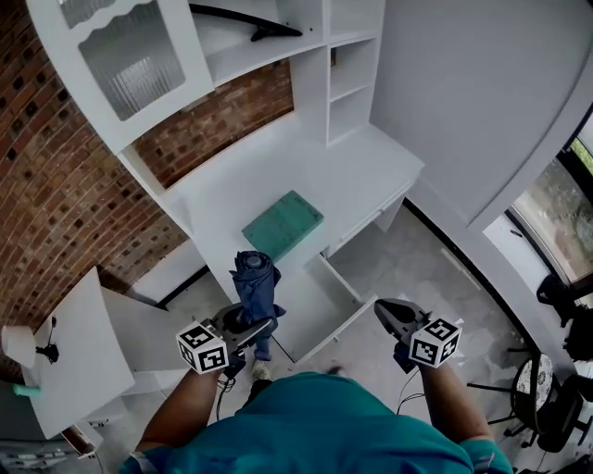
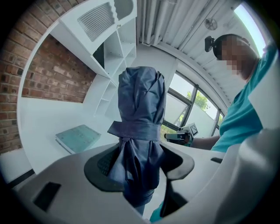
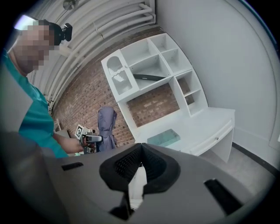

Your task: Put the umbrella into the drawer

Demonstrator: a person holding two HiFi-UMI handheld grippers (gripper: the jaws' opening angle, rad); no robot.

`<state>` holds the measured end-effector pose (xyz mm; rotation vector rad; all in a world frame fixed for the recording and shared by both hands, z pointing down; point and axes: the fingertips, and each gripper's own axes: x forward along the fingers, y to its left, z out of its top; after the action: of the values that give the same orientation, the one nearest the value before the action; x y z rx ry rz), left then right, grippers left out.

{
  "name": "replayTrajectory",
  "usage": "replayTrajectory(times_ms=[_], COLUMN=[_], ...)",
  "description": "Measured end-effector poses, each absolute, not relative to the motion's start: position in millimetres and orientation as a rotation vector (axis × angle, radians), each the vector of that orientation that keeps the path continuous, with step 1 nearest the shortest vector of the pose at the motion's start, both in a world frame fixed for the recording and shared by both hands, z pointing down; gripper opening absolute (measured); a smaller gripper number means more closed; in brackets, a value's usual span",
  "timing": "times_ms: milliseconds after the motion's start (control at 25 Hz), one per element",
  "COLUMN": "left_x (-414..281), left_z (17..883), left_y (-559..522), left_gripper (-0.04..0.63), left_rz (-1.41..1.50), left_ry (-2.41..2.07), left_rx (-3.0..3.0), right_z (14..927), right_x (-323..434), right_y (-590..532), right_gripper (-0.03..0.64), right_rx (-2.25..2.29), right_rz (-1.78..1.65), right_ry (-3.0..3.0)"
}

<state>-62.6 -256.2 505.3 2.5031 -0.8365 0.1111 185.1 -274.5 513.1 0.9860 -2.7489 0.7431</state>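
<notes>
Two tongs are hanging side by side in front of the white desk [image 1: 366, 171], one in each of the person's hands. The left tongs [image 2: 140, 164] are clamping a folded blue umbrella [image 2: 142, 109] around its lower part, the pads pressing into the cloth from both sides. The umbrella is standing upright out of them, its strap wrapping the bundle just above the grip. In the head view it is hanging in the air off the desk's front, not touching the desktop, with a green book [image 1: 283, 222] lying flat on the desk just beyond it. The right tongs [image 3: 139, 165] are clenched, tips meeting with nothing between them, and are pointing toward the desk, well apart from the umbrella. A drawer front [image 3: 217, 139] with a small knob is running under the desk's edge; whether it is pulled out I cannot tell. Behind the desk a white shelf unit [image 1: 352, 69] is rising against a brick wall [image 1: 56, 194], with a long black object [image 1: 250, 23] lying on an upper shelf and a ribbed-glass door [image 1: 130, 56] standing open at its left
</notes>
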Motion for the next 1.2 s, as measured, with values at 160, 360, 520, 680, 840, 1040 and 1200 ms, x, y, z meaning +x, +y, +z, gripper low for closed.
replayTrajectory(times_ms=[160, 360, 520, 680, 840, 1040, 1200], left_x=[-57.3, -36.7, -16.6, -1.4, 9.5, 18.5, 27.3], left_z=[531.1, 560.6, 584.1, 616.9, 652.3, 695.1, 724.8], left_y=[-262.5, -276.8, -281.4, -289.0, -298.5, -311.2, -317.7], left_gripper=[0.247, 0.247, 0.247, 0.247, 0.247, 0.247, 0.247], left_rz=[0.193, 0.29, 0.313, 0.388, 0.446, 0.524, 0.565], left_ry=[-0.666, -0.525, -0.473, -0.484, -0.516, -0.552, -0.562], left_rx=[2.499, 2.416, 2.333, 2.272, 2.195, 2.118, 2.069], right_z=[518.2, 531.7, 536.1, 537.9, 546.8, 564.3, 578.1], right_x=[172.2, 161.8, 160.5, 164.8, 170.5, 171.8, 172.4], right_y=[-267.3, -255.3, -257.7, -270.0, -278.5, -282.9, -283.4], right_gripper=[0.023, 0.023, 0.023, 0.023, 0.023, 0.023, 0.023], right_rx=[1.101, 1.167, 1.187, 1.178, 1.17, 1.148, 1.136], right_rz=[0.733, 0.82, 0.819, 0.786, 0.788, 0.806, 0.825], right_ry=[-2.688, -2.631, -2.619, -2.626, -2.624, -2.618, -2.609])
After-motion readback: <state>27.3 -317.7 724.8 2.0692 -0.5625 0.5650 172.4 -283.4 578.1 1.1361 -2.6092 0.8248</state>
